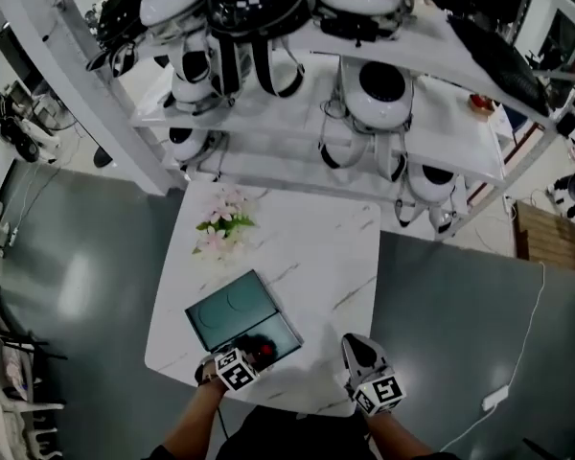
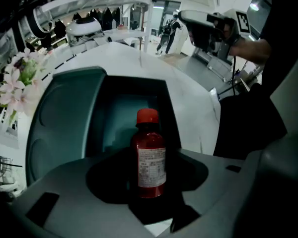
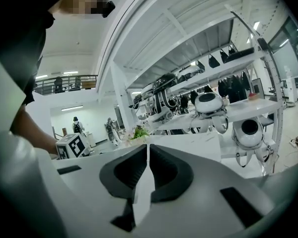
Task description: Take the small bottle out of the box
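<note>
Bottle upright in open box, red-capped

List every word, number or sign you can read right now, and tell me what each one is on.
No text here can be read with confidence.
Small bottle, white label: rows of fine print, too small and blurred to read.
Left marker cube: black-and-white square pattern only, no letters or numbers.
Right marker cube: the same, pattern only.

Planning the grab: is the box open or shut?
Open: the box has its lid folded back flat, and the small bottle shows inside.
</note>
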The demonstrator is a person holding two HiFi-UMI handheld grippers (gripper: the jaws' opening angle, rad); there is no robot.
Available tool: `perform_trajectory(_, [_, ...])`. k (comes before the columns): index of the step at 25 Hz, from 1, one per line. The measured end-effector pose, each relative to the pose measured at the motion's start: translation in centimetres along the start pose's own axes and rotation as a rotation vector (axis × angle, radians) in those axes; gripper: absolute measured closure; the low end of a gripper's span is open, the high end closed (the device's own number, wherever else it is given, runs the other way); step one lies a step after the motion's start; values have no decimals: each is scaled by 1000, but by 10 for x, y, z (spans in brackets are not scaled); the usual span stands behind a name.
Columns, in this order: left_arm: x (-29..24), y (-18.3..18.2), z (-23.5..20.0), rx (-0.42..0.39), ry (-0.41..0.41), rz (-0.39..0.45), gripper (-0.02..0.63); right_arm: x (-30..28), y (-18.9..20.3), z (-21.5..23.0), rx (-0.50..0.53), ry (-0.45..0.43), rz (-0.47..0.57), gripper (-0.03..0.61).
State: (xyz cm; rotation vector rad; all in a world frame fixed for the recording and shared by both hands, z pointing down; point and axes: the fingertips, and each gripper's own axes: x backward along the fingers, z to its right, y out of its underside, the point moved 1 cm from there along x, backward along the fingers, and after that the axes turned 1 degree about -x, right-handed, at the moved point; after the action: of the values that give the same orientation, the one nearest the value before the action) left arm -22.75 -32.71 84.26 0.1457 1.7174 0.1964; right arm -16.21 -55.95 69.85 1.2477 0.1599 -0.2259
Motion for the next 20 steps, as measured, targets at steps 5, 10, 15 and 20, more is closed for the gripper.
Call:
perform_trajectory(5, [92, -53, -14, -15, -57, 319, 380, -10, -58, -22, 70, 19, 87, 537])
perform_trajectory(10, [195, -78, -18, -44, -149, 669, 380, 6, -102, -58, 164, 44, 184, 537])
perform_trajectory(15, [294, -84, -22, 13, -229, 1056, 380, 32, -142, -84, 201, 73, 296, 537])
perform_trajectory(20, [377, -66, -9, 104, -311, 1402, 380, 62, -162, -109, 242, 71, 361, 537])
